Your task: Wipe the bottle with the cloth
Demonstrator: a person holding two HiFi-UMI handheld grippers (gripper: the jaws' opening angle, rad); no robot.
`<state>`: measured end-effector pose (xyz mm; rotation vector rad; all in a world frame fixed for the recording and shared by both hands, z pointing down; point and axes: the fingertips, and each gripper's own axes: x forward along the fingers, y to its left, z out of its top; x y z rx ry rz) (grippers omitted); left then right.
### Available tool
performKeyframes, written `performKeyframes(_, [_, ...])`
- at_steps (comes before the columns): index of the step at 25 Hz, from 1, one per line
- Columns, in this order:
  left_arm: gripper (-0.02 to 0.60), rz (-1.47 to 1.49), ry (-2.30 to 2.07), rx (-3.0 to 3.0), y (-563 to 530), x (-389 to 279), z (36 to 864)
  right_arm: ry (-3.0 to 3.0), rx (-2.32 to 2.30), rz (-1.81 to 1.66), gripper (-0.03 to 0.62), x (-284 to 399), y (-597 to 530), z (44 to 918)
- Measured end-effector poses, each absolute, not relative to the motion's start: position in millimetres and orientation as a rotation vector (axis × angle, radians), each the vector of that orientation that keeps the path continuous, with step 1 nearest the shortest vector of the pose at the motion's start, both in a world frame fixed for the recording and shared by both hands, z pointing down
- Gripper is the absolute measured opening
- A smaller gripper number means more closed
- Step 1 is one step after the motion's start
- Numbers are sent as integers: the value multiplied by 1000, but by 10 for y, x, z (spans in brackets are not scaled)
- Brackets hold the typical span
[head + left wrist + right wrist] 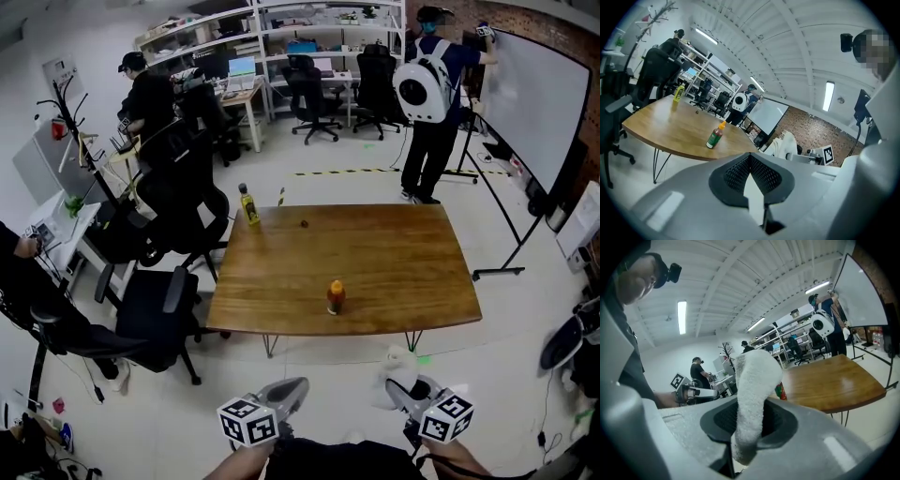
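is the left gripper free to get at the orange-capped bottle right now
Probably yes: the left gripper is empty and the bottle stands alone near the table's front edge, nothing between. Its shut jaws must open first.

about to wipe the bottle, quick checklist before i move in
1. White fluffy cloth clamped in right gripper: ok.
2. Left gripper free for steadying, shut on nothing: ok.
3. Small orange-capped bottle upright on brown wooden table: ok.
4. Grippers at the bottle: not ok, both are short of the table's near edge.
5. Room round it, tall yellow bottle off at the far corner: ok.
6. Cap screwed tight: cannot tell.
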<state>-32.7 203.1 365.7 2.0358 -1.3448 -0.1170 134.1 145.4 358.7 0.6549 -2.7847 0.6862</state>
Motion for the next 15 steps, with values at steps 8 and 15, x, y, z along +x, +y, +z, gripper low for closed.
performKeyframes(8, [15,-96,-1335,2084,2106,-523,3529,-2755,734,505,71,1324,1560,3542])
performKeyframes(15, [15,-118,-1338,2083,2087,-618,3520,-2749,756,552,71,1296,1622,3540])
